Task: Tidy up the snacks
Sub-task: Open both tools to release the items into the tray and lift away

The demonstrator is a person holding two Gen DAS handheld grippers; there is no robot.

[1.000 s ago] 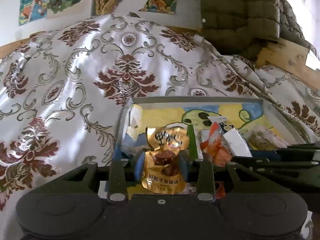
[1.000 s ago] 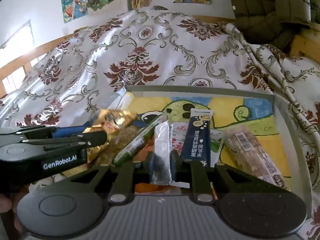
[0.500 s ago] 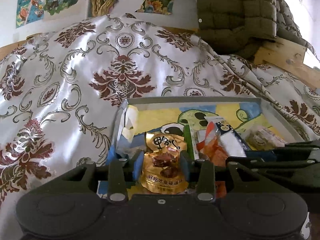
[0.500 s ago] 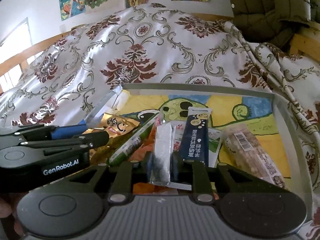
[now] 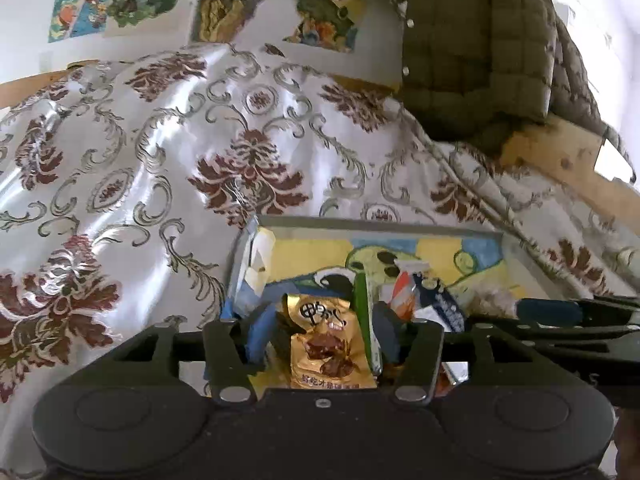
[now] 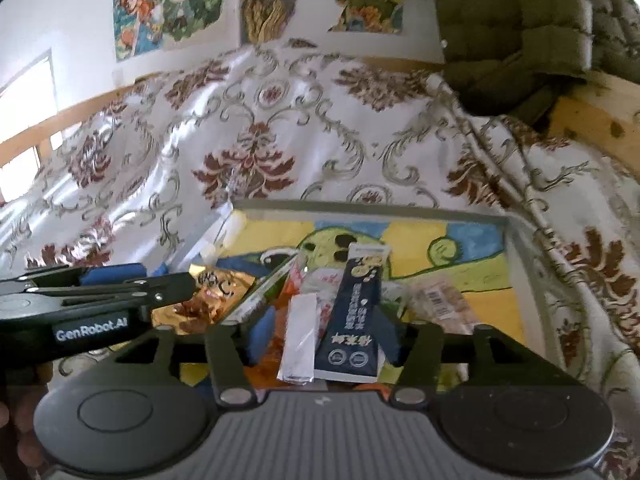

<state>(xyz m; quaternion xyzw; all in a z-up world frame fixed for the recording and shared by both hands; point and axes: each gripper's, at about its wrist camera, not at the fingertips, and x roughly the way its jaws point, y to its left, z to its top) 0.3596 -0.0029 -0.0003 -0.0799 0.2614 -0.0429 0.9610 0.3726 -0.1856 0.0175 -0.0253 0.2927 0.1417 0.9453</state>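
Satin bedspread, white with maroon and grey damask scrolls (image 5: 168, 168), fills most of both views; a quilted olive-green jacket (image 5: 472, 56) hangs at its far right, over a bare wooden board (image 5: 560, 160).

Shallow grey-rimmed tray with a yellow, blue and green cartoon liner (image 6: 360, 205) sits on the bedspread just ahead of both your grippers, and all the snacks lie inside it.

Your left gripper (image 5: 320, 334) has its jaws opening — the gold foil pouch with a brown meat picture (image 5: 326, 344) lies in the tray between the blue pads, with a gap showing on either side, so it is released. A long green stick pack (image 5: 362, 300) runs along the pouch's right edge.

Your right gripper (image 6: 324, 334) is likewise opening. Two packs lie between its fingers, neither pressed: a dark navy sachet with white lettering (image 6: 358, 316) and, touching its left edge, a small silver foil packet (image 6: 300, 340). A clear-wrapped tan bar with a barcode label (image 6: 440, 304) lies to the right, near the tray's side wall.
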